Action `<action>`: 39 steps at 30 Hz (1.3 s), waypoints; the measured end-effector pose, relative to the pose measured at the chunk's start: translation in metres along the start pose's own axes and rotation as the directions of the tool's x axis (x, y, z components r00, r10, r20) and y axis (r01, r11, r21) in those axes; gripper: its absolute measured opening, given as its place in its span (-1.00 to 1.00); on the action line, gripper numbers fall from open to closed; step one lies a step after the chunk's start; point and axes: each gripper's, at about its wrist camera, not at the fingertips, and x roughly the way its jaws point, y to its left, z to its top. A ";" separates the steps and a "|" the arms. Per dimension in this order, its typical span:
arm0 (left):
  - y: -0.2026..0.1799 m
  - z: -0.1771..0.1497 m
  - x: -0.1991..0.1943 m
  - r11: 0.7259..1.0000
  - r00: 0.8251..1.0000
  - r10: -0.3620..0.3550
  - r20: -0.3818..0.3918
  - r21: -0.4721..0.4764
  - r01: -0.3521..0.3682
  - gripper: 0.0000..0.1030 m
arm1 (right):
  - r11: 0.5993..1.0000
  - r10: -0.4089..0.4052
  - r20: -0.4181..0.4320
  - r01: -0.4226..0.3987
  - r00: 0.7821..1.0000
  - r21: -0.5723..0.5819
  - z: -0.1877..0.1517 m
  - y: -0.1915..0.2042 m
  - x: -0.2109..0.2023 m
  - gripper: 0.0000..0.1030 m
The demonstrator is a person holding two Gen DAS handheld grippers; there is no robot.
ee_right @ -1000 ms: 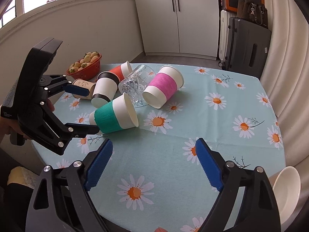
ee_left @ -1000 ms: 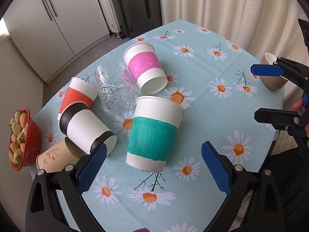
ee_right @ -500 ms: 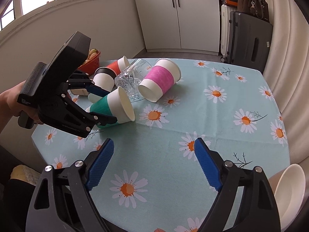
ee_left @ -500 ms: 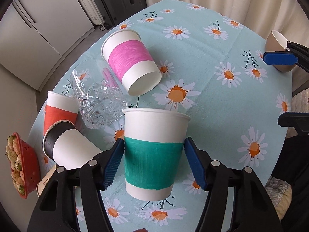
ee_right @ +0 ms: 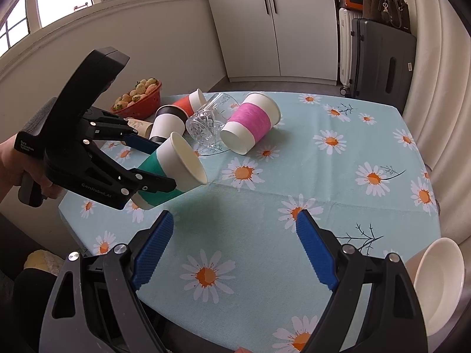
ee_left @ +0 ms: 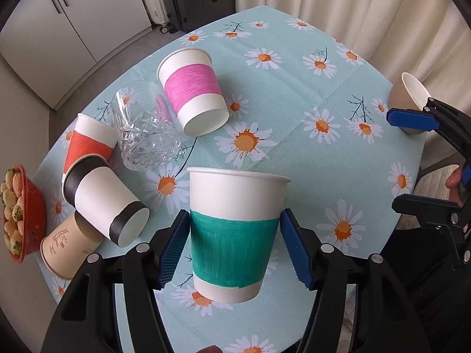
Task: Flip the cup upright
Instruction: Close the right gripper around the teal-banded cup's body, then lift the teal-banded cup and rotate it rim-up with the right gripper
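1. Tool state. The left gripper [ee_left: 234,247] is clenched on the green-banded cup [ee_left: 235,232], one blue pad on each side of the band. The right gripper [ee_right: 232,250] is spread wide with nothing between its pads, hovering over bare tablecloth [ee_right: 294,182].

2. Location of the task's thing. In the right wrist view the green-banded cup [ee_right: 170,173] hangs clear of the table, tilted, mouth facing up and to the right. It is near the front-left edge and apart from the other cups.

3. Risk: crushing. The cup is thin paper with a rolled rim. Judged likely: more squeeze ovals the wall and lets it slip.

4. Risk: tipping. The cup tapers to a narrow base. If released while tilted, it probably falls onto its side again.

5. Risk: collision. The black-rimmed cup [ee_left: 103,203], the tan cup [ee_left: 64,250] and the glass tumbler [ee_left: 144,129] lie to the left. A set-down drifting that way could knock them; round bodies on their sides roll readily.

6. Risk: table edge. Placement too near the front edge could send the cup off.

7. Materials. The tumbler is clear cut glass, hard and heavy-looking. The pink-banded cup [ee_left: 194,91] and red-banded cup [ee_left: 88,144] are paper with matte bands. The cloth looks soft and creased. The pads are ribbed, apparently rubber.
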 end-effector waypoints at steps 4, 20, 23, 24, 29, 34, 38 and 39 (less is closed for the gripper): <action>0.006 -0.016 -0.014 0.991 0.999 -0.034 0.019 -0.130 0.036 0.19 | 1.000 0.020 -0.001 -0.020 1.000 0.003 0.000 0.004 -0.008 0.64; 0.028 -0.084 -0.024 0.825 0.990 -0.092 0.108 -0.548 0.137 0.19 | 0.994 0.109 -0.077 -0.107 0.991 0.036 -0.003 0.012 -0.016 0.64; 0.032 -0.088 -0.018 0.789 0.987 -0.104 0.120 -0.595 0.155 0.19 | 0.992 0.119 -0.091 -0.115 0.989 0.048 -0.005 0.010 -0.014 0.64; 0.033 -0.089 -0.015 0.778 0.987 -0.108 0.123 -0.608 0.160 0.19 | 0.992 0.121 -0.094 -0.116 0.988 0.051 -0.005 0.010 -0.013 0.64; 0.032 -0.088 -0.005 0.746 0.982 -0.128 0.140 -0.639 0.189 0.19 | 0.991 0.125 -0.110 -0.118 0.986 0.062 -0.008 0.008 -0.007 0.64; 0.030 -0.089 0.006 0.724 0.978 -0.161 0.134 -0.657 0.209 0.20 | 0.991 0.124 -0.125 -0.117 0.984 0.060 -0.007 0.010 -0.003 0.64; 0.030 -0.092 0.007 0.710 0.976 -0.165 0.145 -0.669 0.219 0.20 | 0.991 0.127 -0.127 -0.120 0.984 0.060 -0.006 0.012 -0.001 0.64; 0.030 -0.093 0.007 0.706 0.975 -0.167 0.145 -0.673 0.221 0.21 | 0.991 0.128 -0.130 -0.121 0.983 0.060 -0.007 0.012 0.000 0.64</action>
